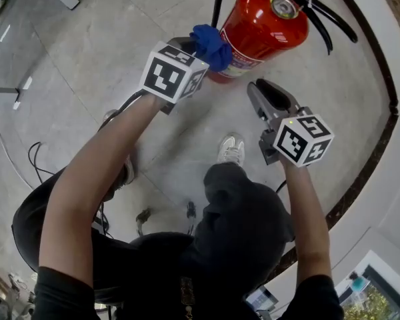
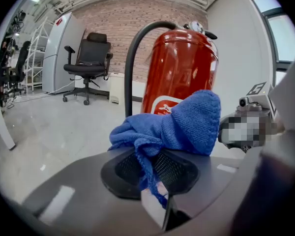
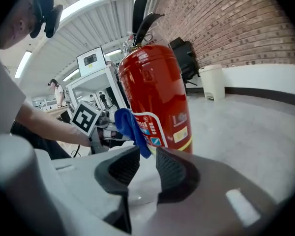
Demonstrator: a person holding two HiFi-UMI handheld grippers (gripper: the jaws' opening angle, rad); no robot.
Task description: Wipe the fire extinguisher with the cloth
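blue cloth (image 2: 187, 122) clamped in left gripper (image 2: 147, 171) jaws beside fire extinguisher (image 2: 179, 63); right gripper (image 3: 140, 168) jaws apart

A black office chair (image 2: 91, 58) stands on the shiny grey floor (image 2: 49, 127) by the brick wall (image 2: 137, 18). A white bin (image 2: 116, 87) sits just beside the chair. A white shoe (image 1: 232, 149) rests on the floor
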